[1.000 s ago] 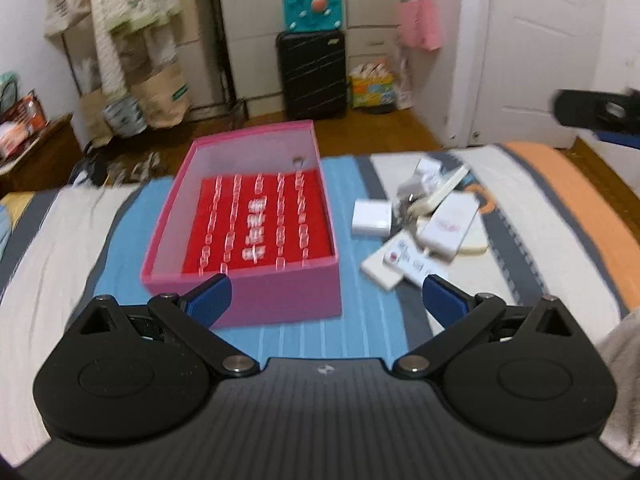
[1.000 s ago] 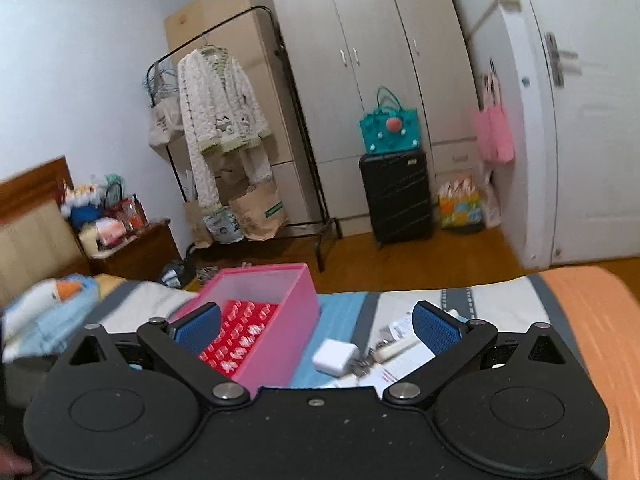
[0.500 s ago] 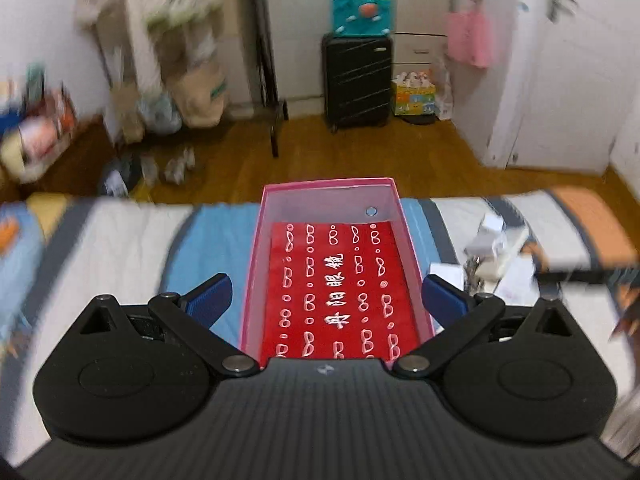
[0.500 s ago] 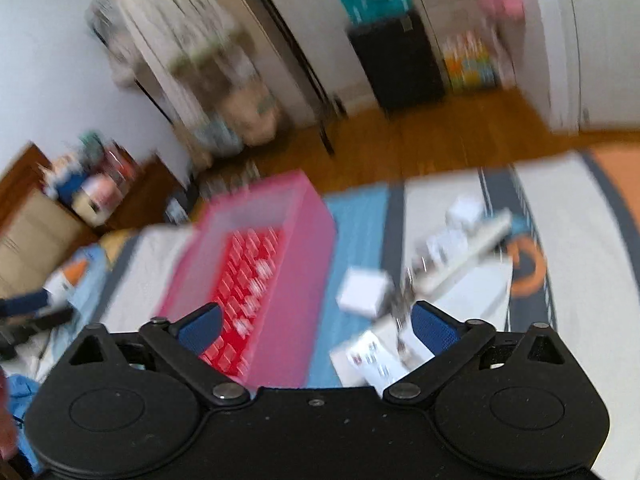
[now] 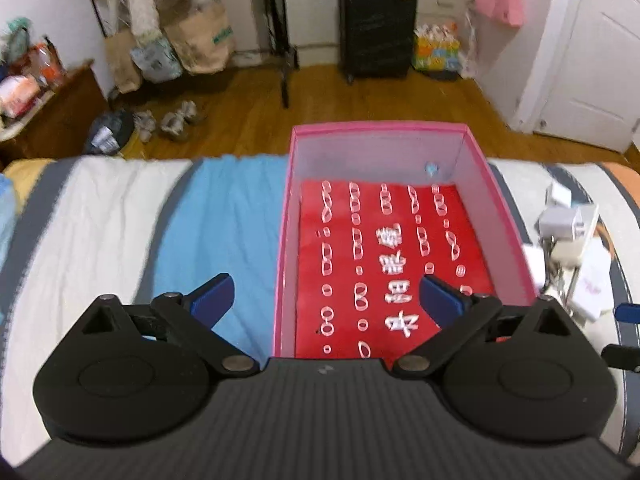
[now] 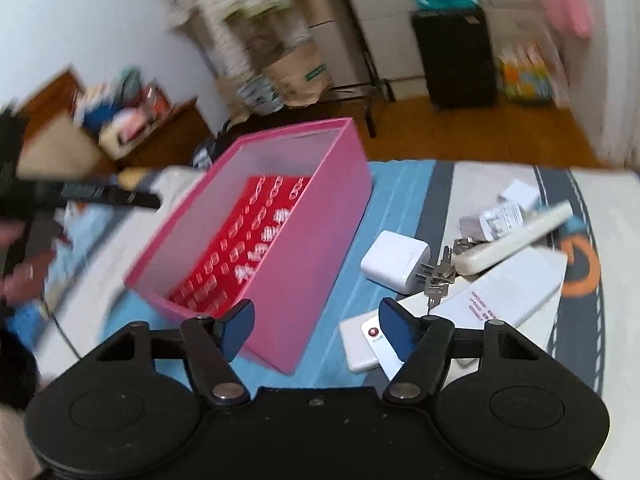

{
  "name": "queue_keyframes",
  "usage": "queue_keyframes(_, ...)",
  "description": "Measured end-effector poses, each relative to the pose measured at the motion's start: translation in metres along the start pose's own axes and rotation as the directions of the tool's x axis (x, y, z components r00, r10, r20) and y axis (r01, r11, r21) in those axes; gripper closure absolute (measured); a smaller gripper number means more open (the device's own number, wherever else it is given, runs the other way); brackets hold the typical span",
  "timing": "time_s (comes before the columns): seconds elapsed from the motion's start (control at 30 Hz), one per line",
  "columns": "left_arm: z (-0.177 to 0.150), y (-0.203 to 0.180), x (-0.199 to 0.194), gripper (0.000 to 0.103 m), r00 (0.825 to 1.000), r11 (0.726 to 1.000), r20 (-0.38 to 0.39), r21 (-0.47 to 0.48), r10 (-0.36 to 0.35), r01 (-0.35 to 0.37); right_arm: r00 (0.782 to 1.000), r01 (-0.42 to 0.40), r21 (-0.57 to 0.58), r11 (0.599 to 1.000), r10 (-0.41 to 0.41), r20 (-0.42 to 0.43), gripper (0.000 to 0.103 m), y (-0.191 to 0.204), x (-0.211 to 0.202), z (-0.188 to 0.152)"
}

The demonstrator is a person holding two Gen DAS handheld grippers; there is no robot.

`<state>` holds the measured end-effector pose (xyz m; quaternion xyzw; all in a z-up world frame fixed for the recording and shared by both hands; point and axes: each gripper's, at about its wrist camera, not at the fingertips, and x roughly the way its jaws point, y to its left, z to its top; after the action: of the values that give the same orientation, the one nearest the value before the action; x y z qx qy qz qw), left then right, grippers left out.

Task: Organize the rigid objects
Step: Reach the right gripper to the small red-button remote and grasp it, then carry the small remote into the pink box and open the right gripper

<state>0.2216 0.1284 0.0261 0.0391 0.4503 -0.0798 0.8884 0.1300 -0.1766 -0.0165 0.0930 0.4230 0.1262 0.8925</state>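
A pink box (image 5: 282, 240) with a red patterned floor lies open on the striped bed; it also shows in the right wrist view (image 6: 320, 240). To its right lies a pile of small items: a white charger (image 6: 394, 262), keys (image 6: 438, 276), a white power strip (image 6: 516, 236), a flat white pack (image 6: 508, 292) and a white card (image 6: 360, 340). My left gripper (image 5: 326, 300) is open and empty, straddling the box's left wall. My right gripper (image 6: 316, 320) is open and empty above the box's near corner, left of the card.
The bed ends at a wooden floor (image 5: 248, 120). Beyond stand a black suitcase (image 5: 376, 36), a clothes rack (image 6: 248, 20) with bags and a white door (image 5: 592, 60). A bedside cabinet (image 5: 48, 120) is at far left. The left gripper's body shows at the left in the right wrist view (image 6: 80, 196).
Both grippers have tilted down and moved toward the bed. The left has shifted left across the box. The right has come closer to the pile.
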Motion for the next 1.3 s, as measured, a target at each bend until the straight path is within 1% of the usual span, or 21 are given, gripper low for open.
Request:
queue_keyframes(0.03, -0.003, 0.004, 0.008, 0.004, 1.0, 1.0, -0.015, -0.005, -0.008, 0.008, 0.999, 0.034, -0.044, 0.998, -0.035, -0.025, 0.037, 0.006, 0.006, -0.002)
queue_keyframes(0.1, -0.01, 0.011, 0.021, 0.004, 0.999, 1.0, -0.044, -0.009, 0.013, -0.014, 0.996, 0.071, -0.104, 0.992, -0.077, -0.05, 0.045, 0.01, 0.016, -0.006)
queue_keyframes(0.2, -0.017, 0.025, 0.037, 0.006, 0.996, 0.999, -0.085, -0.034, 0.035, -0.038, 0.983, 0.135, -0.24, 0.961, -0.16, -0.089, 0.051, 0.013, 0.033, -0.016)
queue_keyframes(0.27, -0.019, 0.032, 0.044, 0.019, 0.995, 0.997, -0.094, -0.064, 0.033, -0.039, 0.972, 0.172, -0.302, 0.938, -0.211, -0.102, 0.051, 0.011, 0.041, -0.022)
queue_keyframes(0.3, -0.02, 0.034, 0.048, 0.024, 0.995, 0.996, -0.095, -0.072, 0.043, -0.05, 0.969, 0.183, -0.312, 0.932, -0.225, -0.104, 0.051, 0.008, 0.044, -0.022)
queue_keyframes(0.37, -0.022, 0.036, 0.057, 0.039, 0.993, 0.996, -0.107, -0.071, 0.051, -0.059, 0.966, 0.186, -0.328, 0.926, -0.233, -0.11, 0.051, 0.004, 0.049, -0.023)
queue_keyframes(0.4, -0.023, 0.038, 0.062, 0.042, 0.991, 0.995, -0.123, -0.078, 0.049, -0.058, 0.967, 0.183, -0.335, 0.924, -0.231, -0.111, 0.051, 0.004, 0.05, -0.023)
queue_keyframes(0.43, -0.023, 0.04, 0.068, 0.05, 0.989, 0.994, -0.145, -0.095, 0.042, -0.056, 0.967, 0.18, -0.338, 0.924, -0.23, -0.114, 0.051, 0.005, 0.051, -0.024)
queue_keyframes(0.47, -0.023, 0.042, 0.073, 0.062, 0.986, 0.992, -0.164, -0.112, 0.03, -0.049, 0.965, 0.18, -0.34, 0.923, -0.233, -0.122, 0.051, 0.004, 0.053, -0.024)
queue_keyframes(0.5, -0.022, 0.047, 0.079, 0.07, 0.984, 0.991, -0.181, -0.133, 0.005, -0.029, 0.961, 0.186, -0.338, 0.922, -0.242, -0.131, 0.053, 0.002, 0.055, -0.025)
queue_keyframes(0.53, -0.02, 0.052, 0.083, 0.08, 0.98, 0.986, -0.194, -0.167, -0.037, 0.004, 0.957, 0.205, -0.336, 0.919, -0.261, -0.13, 0.055, 0.002, 0.057, -0.025)
queue_keyframes(0.6, -0.019, 0.057, 0.087, 0.08, 0.977, 0.977, -0.192, -0.209, -0.088, 0.047, 0.956, 0.208, -0.347, 0.915, -0.264, -0.125, 0.058, 0.002, 0.057, -0.026)
queue_keyframes(0.67, -0.017, 0.058, 0.087, 0.08, 0.983, 0.981, -0.172, -0.189, -0.07, 0.037, 0.957, 0.213, -0.349, 0.913, -0.267, -0.114, 0.058, 0.003, 0.057, -0.025)
queue_keyframes(0.77, -0.015, 0.061, 0.09, 0.08, 0.98, 0.978, -0.176, -0.199, -0.093, 0.057, 0.952, 0.224, -0.338, 0.914, -0.279, -0.124, 0.057, -0.002, 0.063, -0.024)
queue_keyframes(0.87, -0.013, 0.062, 0.092, 0.082, 0.981, 0.978, -0.167, -0.197, -0.097, 0.063, 0.946, 0.233, -0.339, 0.912, -0.293, -0.14, 0.053, -0.005, 0.068, -0.026)
queue_keyframes(0.9, -0.013, 0.061, 0.092, 0.085, 0.982, 0.979, -0.164, -0.193, -0.096, 0.064, 0.948, 0.227, -0.333, 0.915, -0.286, -0.139, 0.053, -0.006, 0.069, -0.026)
queue_keyframes(0.93, -0.014, 0.06, 0.091, 0.093, 0.981, 0.979, -0.164, -0.191, -0.103, 0.071, 0.952, 0.213, -0.322, 0.923, -0.27, -0.143, 0.053, -0.008, 0.069, -0.025)
queue_keyframes(0.97, -0.013, 0.058, 0.089, 0.097, 0.98, 0.978, -0.16, -0.188, -0.118, 0.087, 0.955, 0.203, -0.304, 0.931, -0.256, -0.147, 0.055, -0.009, 0.068, -0.024)
queue_keyframes(1.1, -0.012, 0.049, 0.081, 0.099, 0.989, 0.988, -0.124, -0.142, -0.082, 0.064, 0.967, 0.181, -0.288, 0.94, -0.224, -0.122, 0.056, -0.004, 0.061, -0.022)
queue_keyframes(1.23, -0.011, 0.052, 0.075, 0.099, 0.989, 0.982, -0.114, -0.177, -0.094, 0.073, 0.982, 0.132, -0.257, 0.957, -0.163, -0.1, 0.057, 0.004, 0.055, -0.018)
queue_keyframes(1.3, -0.012, 0.05, 0.073, 0.099, 0.991, 0.984, -0.11, -0.17, -0.08, 0.06, 0.983, 0.133, -0.239, 0.962, -0.158, -0.089, 0.057, 0.006, 0.053, -0.016)
